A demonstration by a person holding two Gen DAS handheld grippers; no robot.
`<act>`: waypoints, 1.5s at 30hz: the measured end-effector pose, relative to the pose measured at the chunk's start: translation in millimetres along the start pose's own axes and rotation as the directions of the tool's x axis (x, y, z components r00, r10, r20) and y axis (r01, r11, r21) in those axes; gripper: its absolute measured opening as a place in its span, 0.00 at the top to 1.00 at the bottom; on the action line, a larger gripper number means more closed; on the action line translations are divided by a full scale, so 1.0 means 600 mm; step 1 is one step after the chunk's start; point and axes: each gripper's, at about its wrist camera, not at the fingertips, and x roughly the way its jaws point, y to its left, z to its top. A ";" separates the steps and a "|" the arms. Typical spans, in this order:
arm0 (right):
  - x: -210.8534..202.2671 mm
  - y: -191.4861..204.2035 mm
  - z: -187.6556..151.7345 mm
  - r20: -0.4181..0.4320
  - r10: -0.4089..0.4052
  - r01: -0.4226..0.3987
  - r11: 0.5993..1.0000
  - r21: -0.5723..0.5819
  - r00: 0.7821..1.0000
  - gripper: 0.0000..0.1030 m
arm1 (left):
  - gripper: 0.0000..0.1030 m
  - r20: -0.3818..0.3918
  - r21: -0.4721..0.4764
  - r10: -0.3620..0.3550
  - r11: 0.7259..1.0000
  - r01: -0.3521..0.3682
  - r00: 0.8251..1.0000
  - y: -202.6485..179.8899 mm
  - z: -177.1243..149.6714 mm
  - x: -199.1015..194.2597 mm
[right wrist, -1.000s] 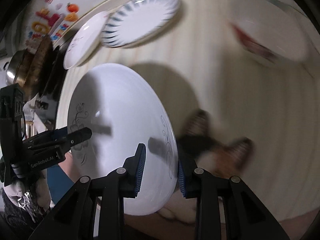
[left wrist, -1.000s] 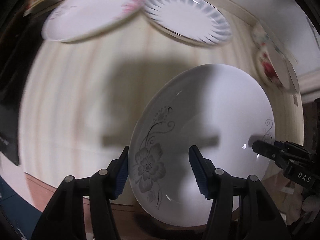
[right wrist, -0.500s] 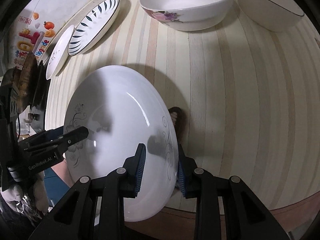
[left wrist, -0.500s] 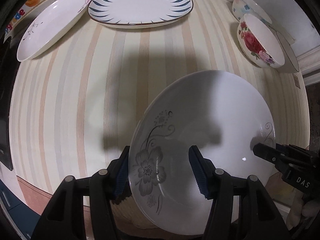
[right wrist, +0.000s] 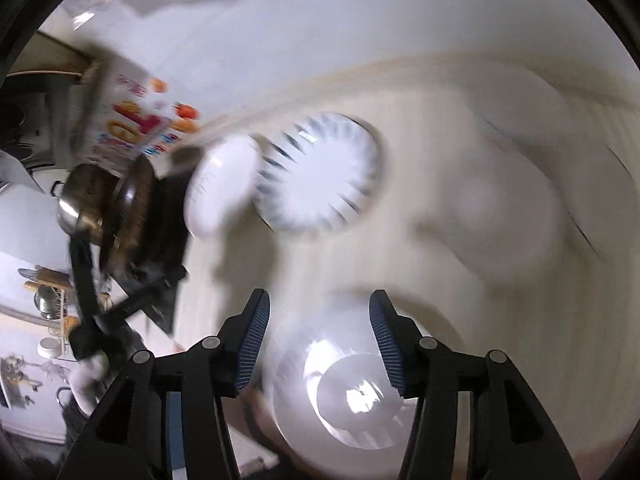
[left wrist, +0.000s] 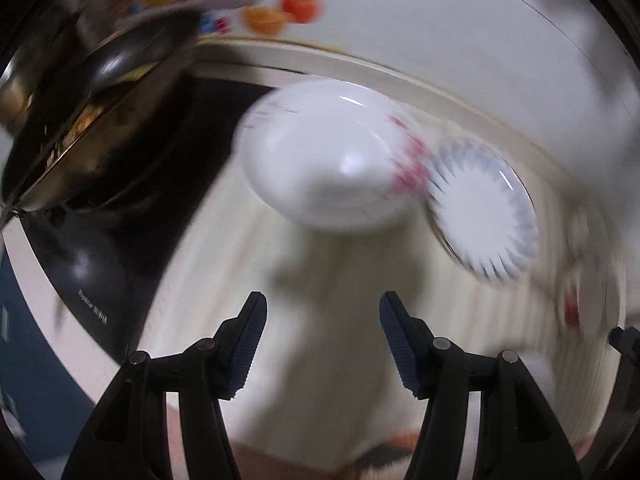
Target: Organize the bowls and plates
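Both views are motion-blurred. My left gripper is open and empty above the striped table, facing a white plate with pink flowers and a blue-rayed plate beside it. My right gripper is open and empty; the white plate with the grey flower lies on the table just below and behind its fingers, free of both grippers. The pink-flower plate and blue-rayed plate show ahead, and a blurred white bowl lies to the right. The left gripper's body shows at the left.
A metal pot on a black cooker stands left of the plates. A wall with colourful stickers runs behind the table. A red-flowered bowl is a blur at the right edge.
Both grippers have let go of the grey-flower plate and opened wide. The plate now lies on the table. Both grippers have lifted and swung towards the far plates.
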 end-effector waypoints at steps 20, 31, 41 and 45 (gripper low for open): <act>0.509 0.208 0.331 -0.185 -0.095 0.047 0.967 -0.250 0.978 0.76 | 0.49 -0.031 -0.095 -0.006 0.995 0.003 1.000 0.065 0.133 0.159; 0.415 0.194 0.296 -0.147 -0.053 0.014 0.968 -0.252 0.988 0.82 | 0.51 0.009 -0.091 -0.061 0.994 0.062 0.998 0.053 0.117 0.101; 0.195 0.108 0.157 -0.083 -0.011 -0.002 0.988 -0.155 0.996 0.82 | 0.51 0.041 0.074 -0.145 0.987 0.142 0.989 -0.036 0.037 -0.041; 0.103 0.054 0.058 -0.074 -0.030 0.021 0.993 -0.118 0.997 0.82 | 0.51 0.001 0.143 -0.165 0.976 0.163 0.986 -0.079 -0.023 -0.065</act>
